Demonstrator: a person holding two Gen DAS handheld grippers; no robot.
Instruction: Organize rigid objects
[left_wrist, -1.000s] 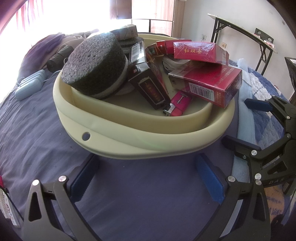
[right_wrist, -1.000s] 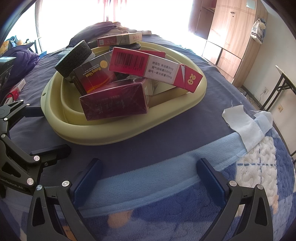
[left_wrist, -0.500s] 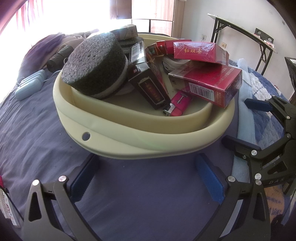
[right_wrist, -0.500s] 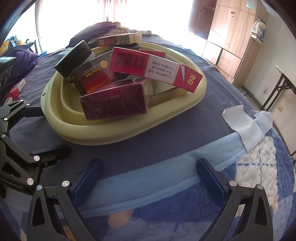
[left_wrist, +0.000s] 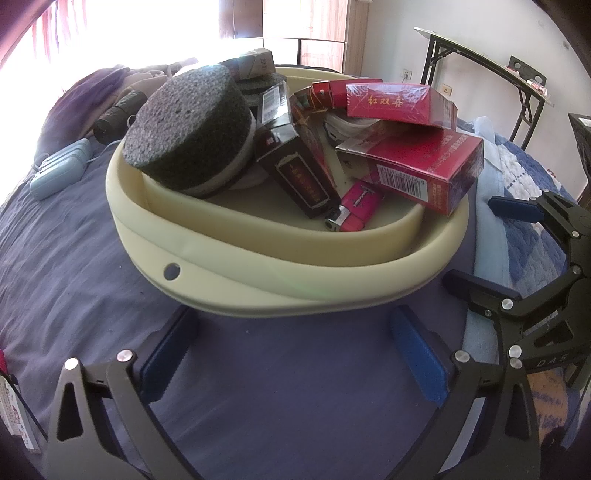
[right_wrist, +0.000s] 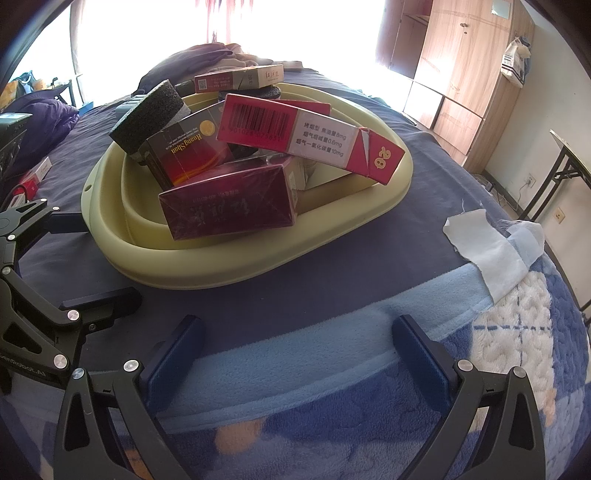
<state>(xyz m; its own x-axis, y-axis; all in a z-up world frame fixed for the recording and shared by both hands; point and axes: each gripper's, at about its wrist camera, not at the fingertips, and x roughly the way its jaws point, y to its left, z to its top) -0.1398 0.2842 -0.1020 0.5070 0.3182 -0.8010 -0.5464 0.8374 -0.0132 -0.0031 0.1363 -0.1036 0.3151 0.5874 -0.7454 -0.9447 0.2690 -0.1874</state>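
No displacement is detectable against the earlier frames: the basin, its contents and both tools hold the same positions.

The cream basin (left_wrist: 258, 273) sits on the purple bed cover (left_wrist: 74, 280), with no worktop in view. It holds the rigid objects in a loose heap. A dark round foam block (left_wrist: 192, 125) leans on the rim at one side. A dark maroon box (left_wrist: 295, 170) stands tilted beside it. A pink lighter (left_wrist: 356, 206) lies on the basin floor, touching the foot of the maroon box. A red carton (left_wrist: 424, 166) overhangs the near rim, and a second red pack (left_wrist: 399, 101) rests on top of it. In the right wrist view, a long barcode carton (right_wrist: 306, 136) lies across the pile with one end projecting past the rim.

The left tool (left_wrist: 295, 354) hangs just short of the basin rim, fingers spread wide with nothing between them. The right tool (right_wrist: 299, 354) is over the blue blanket (right_wrist: 498, 369), likewise spread and empty, near the basin.

Risk assessment: the stack is judged unstable. Lifting a lower box first would likely let the overhanging cartons slide over the rim onto the bed. The soft bedding may allow the basin to tip if a tool presses on its rim. The lighter is partly screened by the boxes, so a grasp there could snag them.
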